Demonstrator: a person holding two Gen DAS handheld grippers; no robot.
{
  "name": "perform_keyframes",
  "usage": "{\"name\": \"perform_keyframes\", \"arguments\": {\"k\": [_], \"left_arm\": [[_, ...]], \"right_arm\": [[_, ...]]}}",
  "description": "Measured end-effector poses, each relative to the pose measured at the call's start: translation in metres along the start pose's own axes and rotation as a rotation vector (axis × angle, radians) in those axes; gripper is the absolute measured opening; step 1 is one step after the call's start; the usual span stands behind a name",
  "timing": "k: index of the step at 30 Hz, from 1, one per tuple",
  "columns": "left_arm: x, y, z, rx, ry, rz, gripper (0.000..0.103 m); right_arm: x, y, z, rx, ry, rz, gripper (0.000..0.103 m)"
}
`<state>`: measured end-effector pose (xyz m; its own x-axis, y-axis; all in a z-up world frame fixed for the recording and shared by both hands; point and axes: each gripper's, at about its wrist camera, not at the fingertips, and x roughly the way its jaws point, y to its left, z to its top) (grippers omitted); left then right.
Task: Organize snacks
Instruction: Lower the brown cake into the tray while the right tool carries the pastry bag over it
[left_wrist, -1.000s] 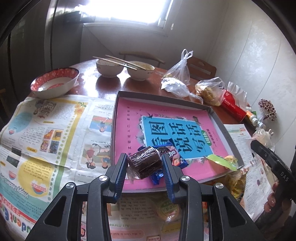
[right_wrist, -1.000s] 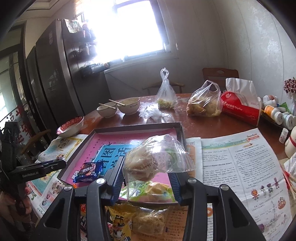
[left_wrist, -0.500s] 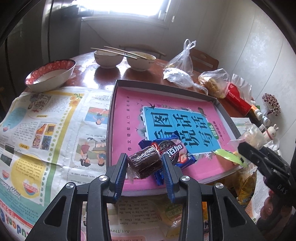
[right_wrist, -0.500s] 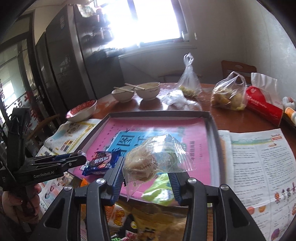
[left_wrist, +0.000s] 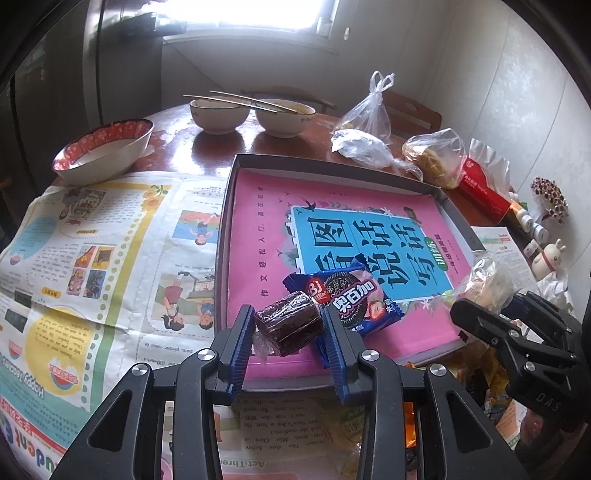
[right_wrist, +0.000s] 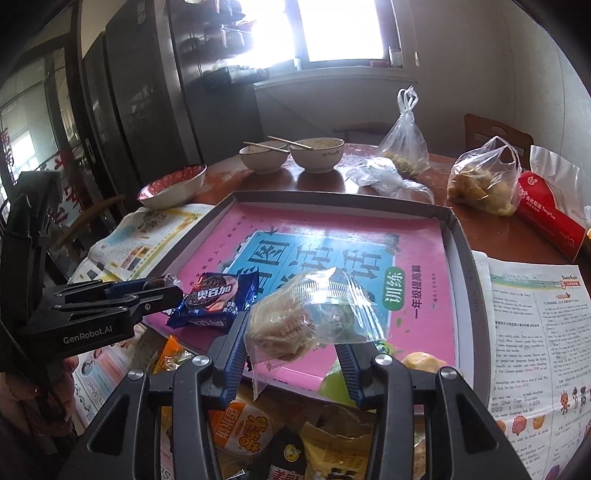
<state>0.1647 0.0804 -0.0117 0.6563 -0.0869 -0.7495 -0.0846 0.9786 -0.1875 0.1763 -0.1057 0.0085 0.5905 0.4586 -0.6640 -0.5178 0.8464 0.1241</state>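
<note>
Left wrist view: left gripper (left_wrist: 287, 325) was clenched on a dark brown wrapped cake (left_wrist: 288, 320), held over the near edge of the grey tray (left_wrist: 224, 229). Just beyond it a blue cookie packet (left_wrist: 349, 297) lay on the pink book (left_wrist: 266, 236) lining the tray. At the right edge, the right gripper (left_wrist: 484, 299) held a clear-bagged pastry (left_wrist: 487, 280) near the tray's near right corner. This view alone showed the wide colour newspaper (left_wrist: 92, 251) left of the tray and the small bottles (left_wrist: 528, 225) and figurine (left_wrist: 548, 258) by the wall.

Right wrist view: right gripper (right_wrist: 291, 332) was clenched on the clear-bagged pastry (right_wrist: 291, 321), above the tray's (right_wrist: 461, 258) near edge. The left gripper (right_wrist: 162, 288) came in from the left with the dark cake barely visible between its blue pads, beside the cookie packet (right_wrist: 218, 299). Only here: loose snack bags (right_wrist: 251, 428) heaped on the table below the tray's near edge, and dark cabinets (right_wrist: 147, 96) at the left.

Round wooden table (left_wrist: 207, 147): red-rimmed bowl (left_wrist: 103, 147), two bowls with chopsticks (left_wrist: 243, 101), tied plastic bags (right_wrist: 484, 181), red tissue pack (right_wrist: 546, 214). Bright window (right_wrist: 343, 29) behind.
</note>
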Motion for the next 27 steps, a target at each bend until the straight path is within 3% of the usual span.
{"name": "perform_keyframes", "arguments": {"k": [14, 27], "left_arm": [[0.005, -0.004, -0.002, 0.008, 0.012, -0.020, 0.039], [0.005, -0.007, -0.002, 0.010, 0.015, -0.029, 0.039]], "right_arm": [[0.011, 0.013, -0.005, -0.065, 0.054, -0.037, 0.046], [0.011, 0.009, -0.006, -0.051, 0.062, -0.042, 0.046]]}}
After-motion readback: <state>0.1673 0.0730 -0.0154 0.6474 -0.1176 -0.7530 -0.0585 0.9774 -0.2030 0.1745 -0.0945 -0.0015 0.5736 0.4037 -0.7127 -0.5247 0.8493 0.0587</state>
